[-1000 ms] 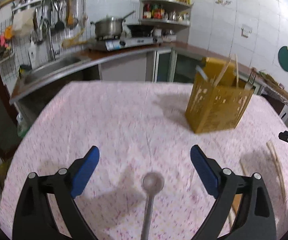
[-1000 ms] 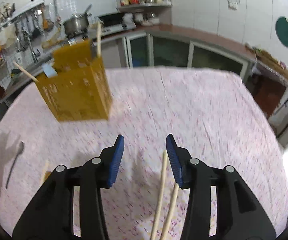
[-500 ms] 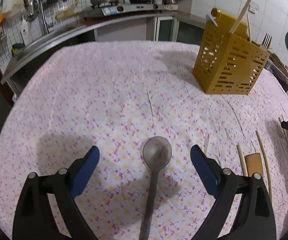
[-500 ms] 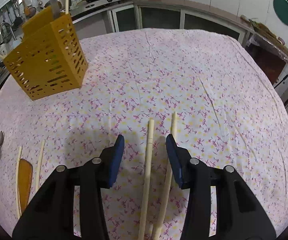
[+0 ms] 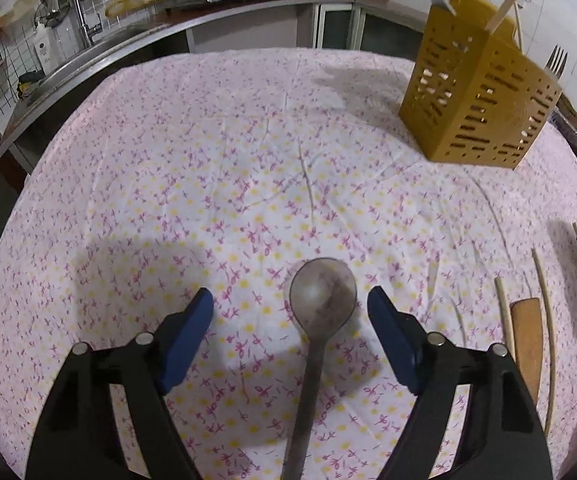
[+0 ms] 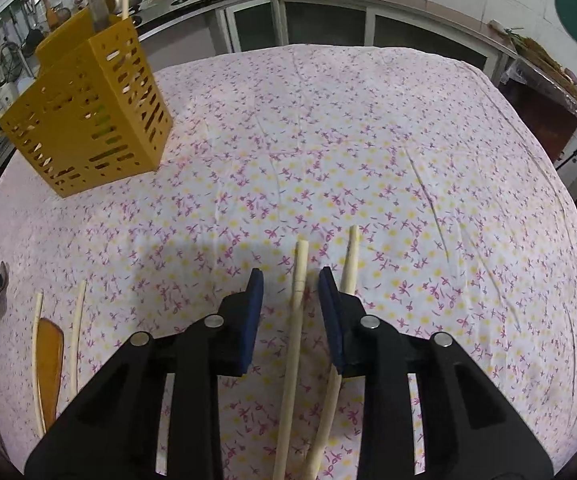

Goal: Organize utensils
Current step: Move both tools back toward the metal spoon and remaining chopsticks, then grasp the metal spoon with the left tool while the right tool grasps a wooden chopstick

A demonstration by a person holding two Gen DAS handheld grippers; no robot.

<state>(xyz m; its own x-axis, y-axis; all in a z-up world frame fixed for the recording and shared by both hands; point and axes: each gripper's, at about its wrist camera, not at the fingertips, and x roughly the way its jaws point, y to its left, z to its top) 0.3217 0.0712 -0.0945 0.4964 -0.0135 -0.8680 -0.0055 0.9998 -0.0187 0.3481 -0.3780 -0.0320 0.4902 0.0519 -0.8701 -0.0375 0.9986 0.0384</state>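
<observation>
A: Change recorded?
B: Both tools lowered to the surface. Left tool, wide open, now straddles the grey metal spoon.

A: Right tool?
B: Half open around one pale wooden chopstick, nothing gripped. Yellow slotted utensil holder upper left; pickups judged imminent.

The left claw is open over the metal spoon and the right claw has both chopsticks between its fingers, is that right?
Not quite. The left claw is open over the metal spoon, but the right wrist view shows the right claw framing only one chopstick; the second chopstick lies outside its right finger.
</observation>
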